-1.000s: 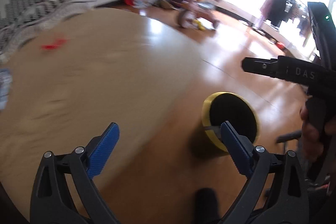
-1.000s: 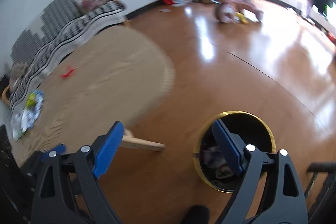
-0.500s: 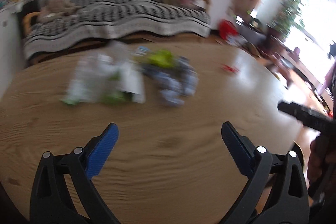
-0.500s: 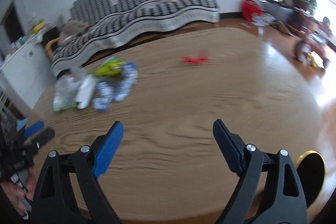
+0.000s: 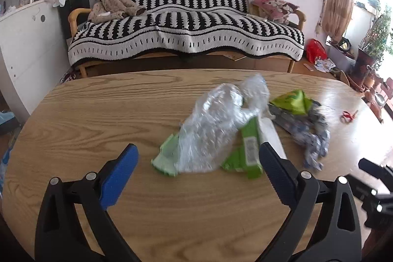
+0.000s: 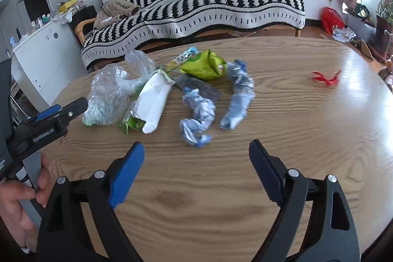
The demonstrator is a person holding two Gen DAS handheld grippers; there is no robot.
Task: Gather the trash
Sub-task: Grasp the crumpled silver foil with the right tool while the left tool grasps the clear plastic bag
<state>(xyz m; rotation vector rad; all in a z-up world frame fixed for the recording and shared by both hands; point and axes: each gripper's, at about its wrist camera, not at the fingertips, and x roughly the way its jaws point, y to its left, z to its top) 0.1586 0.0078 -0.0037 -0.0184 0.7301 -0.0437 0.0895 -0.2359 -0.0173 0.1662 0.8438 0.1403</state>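
Left wrist view first: my left gripper (image 5: pixel 197 165) hangs over the wooden table (image 5: pixel 98 119), fingers spread wide, nothing between them. Bare oak grain runs under and to the left of me, right out to the rounded near edge. Dead ahead lies the trash: a crinkled clear plastic bag (image 5: pixel 216 124) draped over a flattened green carton (image 5: pixel 245 154), and a white box (image 5: pixel 270 136) tucked against my right finger's tip. Further right sit a green snack packet (image 5: pixel 293 102) and a twisted blue-and-white wrapper (image 5: pixel 312 136), then a small red scrap (image 5: pixel 348 116) alone near the shiny far-right edge. Beyond the table stands a striped black-and-white sofa (image 5: pixel 186 33). A second ago this camera faced the floor and a yellow-rimmed bin; half a second ago the pile was a blur, further off. Now it is sharp and close.

Right wrist view: my right gripper (image 6: pixel 196 161) is spread wide too, holding nothing, with an open stretch of table under it and off to the right toward the red scrap (image 6: pixel 325 79). The pile sits ahead and left: two crumpled blue-and-white wrappers (image 6: pixel 197 119), the nearer one just beyond my fingertips, the white box (image 6: pixel 154 102) lying flat, the puffy green packet (image 6: pixel 205 65), the glossy clear bag (image 6: pixel 110 95). My left gripper (image 6: pixel 61 114) pokes in from the left edge beside the bag, my hand (image 6: pixel 17 198) around its handle. Earlier this view also showed the bin; that is gone from the picture.
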